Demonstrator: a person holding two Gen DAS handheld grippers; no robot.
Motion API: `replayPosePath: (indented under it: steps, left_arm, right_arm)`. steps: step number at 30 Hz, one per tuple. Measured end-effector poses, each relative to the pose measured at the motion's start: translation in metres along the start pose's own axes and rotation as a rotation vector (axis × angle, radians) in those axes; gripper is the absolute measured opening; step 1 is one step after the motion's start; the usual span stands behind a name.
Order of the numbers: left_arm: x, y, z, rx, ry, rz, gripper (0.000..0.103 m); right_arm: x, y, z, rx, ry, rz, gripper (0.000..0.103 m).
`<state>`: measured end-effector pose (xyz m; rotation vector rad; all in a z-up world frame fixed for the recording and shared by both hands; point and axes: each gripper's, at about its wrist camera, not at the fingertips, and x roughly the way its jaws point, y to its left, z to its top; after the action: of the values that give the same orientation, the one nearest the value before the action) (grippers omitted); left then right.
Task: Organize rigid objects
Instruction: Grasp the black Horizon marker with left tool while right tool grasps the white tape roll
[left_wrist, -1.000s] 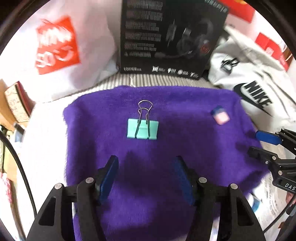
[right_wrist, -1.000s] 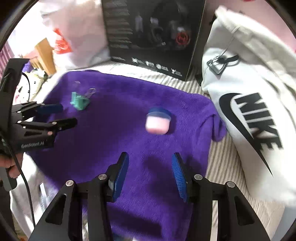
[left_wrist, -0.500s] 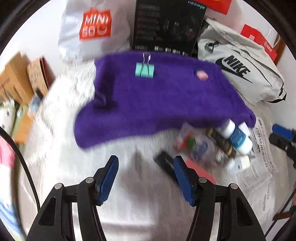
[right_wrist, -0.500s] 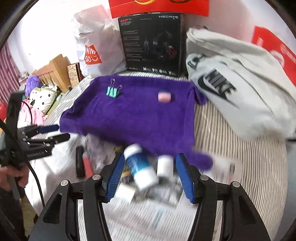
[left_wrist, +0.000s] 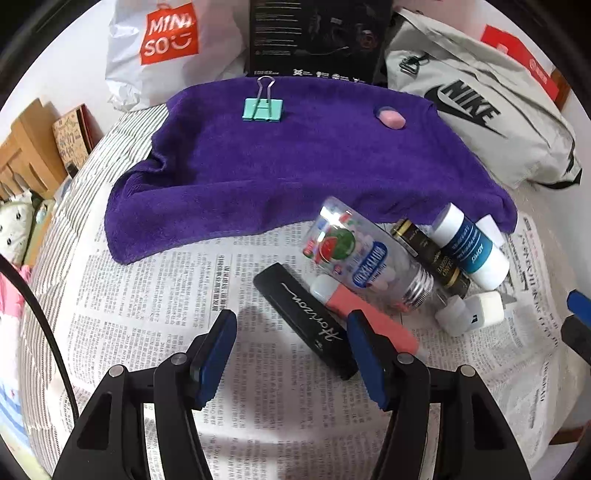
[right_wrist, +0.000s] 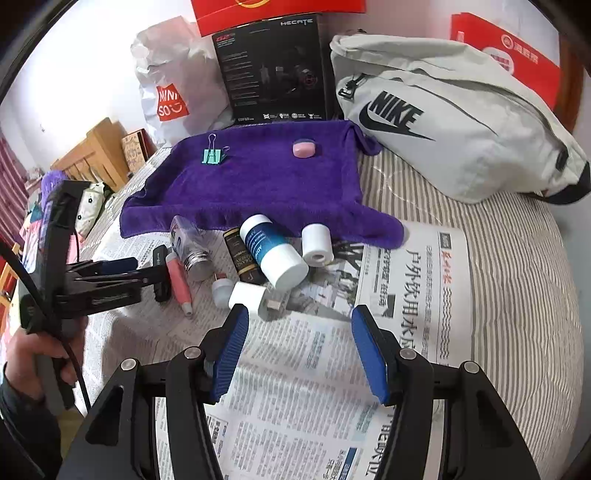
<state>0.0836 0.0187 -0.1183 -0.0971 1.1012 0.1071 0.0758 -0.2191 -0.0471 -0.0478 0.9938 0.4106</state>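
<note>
Your left gripper (left_wrist: 291, 354), jaws wide and empty, has the black bar (left_wrist: 308, 319) between its tips, long axis running ten to four; your right gripper (right_wrist: 299, 350), also wide and empty, sits farther off.

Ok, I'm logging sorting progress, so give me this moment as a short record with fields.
on towel: binder clip; pink eraser
towel: purple towel, spread flat
on newspaper: blue-white bottle, clear candy bottle, black case, pink pen, white charger
left gripper: open, empty
right gripper: open, empty, jaws just widened
</note>
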Motion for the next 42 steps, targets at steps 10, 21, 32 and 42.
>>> replayPosePath:
  steps: [10,21,32,42]
  left_arm:
    - [-0.008,0.019,-0.018,0.042,0.027,0.069,0.062]
    - [0.002,0.020,-0.006,0.037,-0.019,0.010,0.038]
    - [0.001,0.020,-0.009,0.072,-0.077,-0.040,0.025]
    - [0.000,0.021,-0.012,0.076,-0.088,-0.054,0.025]
  right_arm:
    - [0.000,0.000,-0.007,0.000,-0.005,0.017,0.058]
    - [0.019,-0.015,-0.007,0.050,0.002,0.005,0.058]
    - [0.050,-0.021,0.037,0.038,-0.010,-0.019,0.058]
    - [0.096,-0.015,0.056,-0.009,0.072,-0.045,0.053]
